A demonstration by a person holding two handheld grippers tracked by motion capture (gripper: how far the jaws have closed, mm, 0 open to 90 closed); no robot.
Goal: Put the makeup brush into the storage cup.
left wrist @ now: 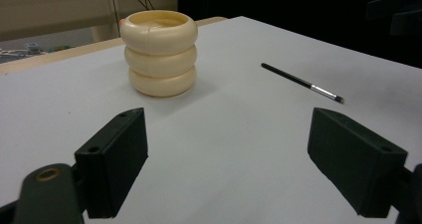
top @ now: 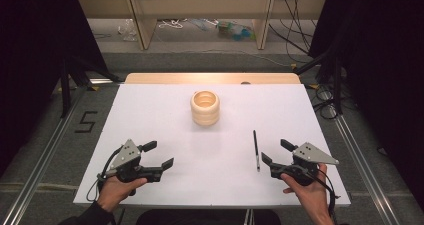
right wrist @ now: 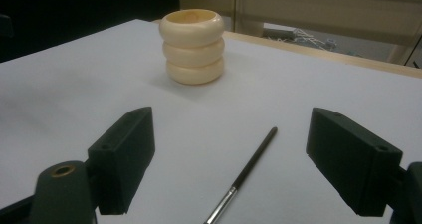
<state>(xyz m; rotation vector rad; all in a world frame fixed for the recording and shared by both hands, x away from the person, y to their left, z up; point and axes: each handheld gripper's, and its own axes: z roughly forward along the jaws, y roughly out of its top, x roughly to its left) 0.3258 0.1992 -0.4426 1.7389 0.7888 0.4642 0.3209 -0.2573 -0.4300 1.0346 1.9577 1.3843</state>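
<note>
A cream ribbed holder (top: pixel 205 108) made of three stacked rings stands upright at the far middle of the white table (top: pixel 150 115), with its top open. A thin black brush (top: pixel 256 150) with a metal ferrule lies flat to the right of centre. My left gripper (top: pixel 159 155) rests near the front left, open and empty, facing the holder (left wrist: pixel 160 53) with the brush (left wrist: pixel 302 82) off to its right. My right gripper (top: pixel 276 153) sits at the front right, open and empty. The brush (right wrist: pixel 244 174) lies on the table just ahead, between its jaws' lines, and the holder (right wrist: pixel 194 46) stands farther off.
A wooden strip (top: pixel 212 78) edges the table's far side. Black curtains stand to both sides. Beyond are wooden frame legs (top: pixel 142 25) and loose cables on the floor. Metal rails (top: pixel 362 160) run along the floor beside the table.
</note>
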